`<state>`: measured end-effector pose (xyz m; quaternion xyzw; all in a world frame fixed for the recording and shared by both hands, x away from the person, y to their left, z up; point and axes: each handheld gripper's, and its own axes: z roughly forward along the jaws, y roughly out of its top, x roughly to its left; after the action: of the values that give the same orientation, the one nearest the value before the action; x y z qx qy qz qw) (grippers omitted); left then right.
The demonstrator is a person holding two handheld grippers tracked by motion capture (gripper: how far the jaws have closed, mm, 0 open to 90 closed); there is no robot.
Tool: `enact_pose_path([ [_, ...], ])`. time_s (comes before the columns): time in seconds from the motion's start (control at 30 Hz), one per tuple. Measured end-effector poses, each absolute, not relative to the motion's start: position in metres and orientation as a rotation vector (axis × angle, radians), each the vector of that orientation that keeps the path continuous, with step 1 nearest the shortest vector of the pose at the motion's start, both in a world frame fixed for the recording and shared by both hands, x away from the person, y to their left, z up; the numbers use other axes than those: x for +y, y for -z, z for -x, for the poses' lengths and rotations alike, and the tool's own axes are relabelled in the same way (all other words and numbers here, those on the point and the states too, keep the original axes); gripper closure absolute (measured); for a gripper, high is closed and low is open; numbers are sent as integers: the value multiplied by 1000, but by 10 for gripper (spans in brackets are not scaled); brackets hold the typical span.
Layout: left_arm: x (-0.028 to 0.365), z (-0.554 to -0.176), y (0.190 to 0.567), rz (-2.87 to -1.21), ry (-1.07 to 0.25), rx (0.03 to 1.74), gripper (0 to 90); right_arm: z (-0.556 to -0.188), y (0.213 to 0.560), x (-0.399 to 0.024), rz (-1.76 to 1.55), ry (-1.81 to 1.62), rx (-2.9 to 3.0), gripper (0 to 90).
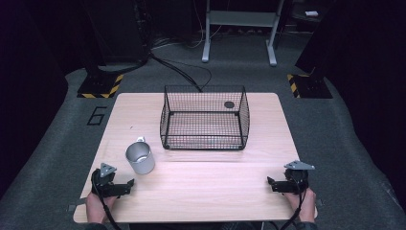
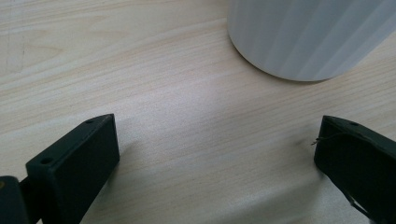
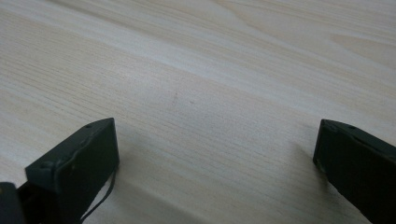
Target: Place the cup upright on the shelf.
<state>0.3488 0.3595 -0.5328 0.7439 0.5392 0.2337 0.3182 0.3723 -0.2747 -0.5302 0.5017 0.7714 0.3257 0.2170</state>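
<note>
On the wooden tabletop (image 1: 201,177) a black wire basket (image 1: 205,117) is set toward the far edge, and every other place is given from it. Just in front of the basket's near left corner a metal cup (image 1: 140,157) is stood upright, apart from the mesh. Nearer than the cup and slightly left of it, the left tongs (image 1: 125,187) are held low over the wood, their jaws spread wide with nothing between them; in the left gripper view the cup (image 2: 308,37) is seen beyond the jaws, untouched. Well in front of the basket's right corner, the right tongs (image 1: 274,184) are held likewise, jaws parted over bare wood.
</note>
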Motion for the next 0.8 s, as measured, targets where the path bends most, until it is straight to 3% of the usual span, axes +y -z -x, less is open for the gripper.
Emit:
enact_pose_path([
  [0.8, 353, -348, 532, -1916, -639, 1496, 0, -372, 530, -274, -1419, -903, 2115, 2],
])
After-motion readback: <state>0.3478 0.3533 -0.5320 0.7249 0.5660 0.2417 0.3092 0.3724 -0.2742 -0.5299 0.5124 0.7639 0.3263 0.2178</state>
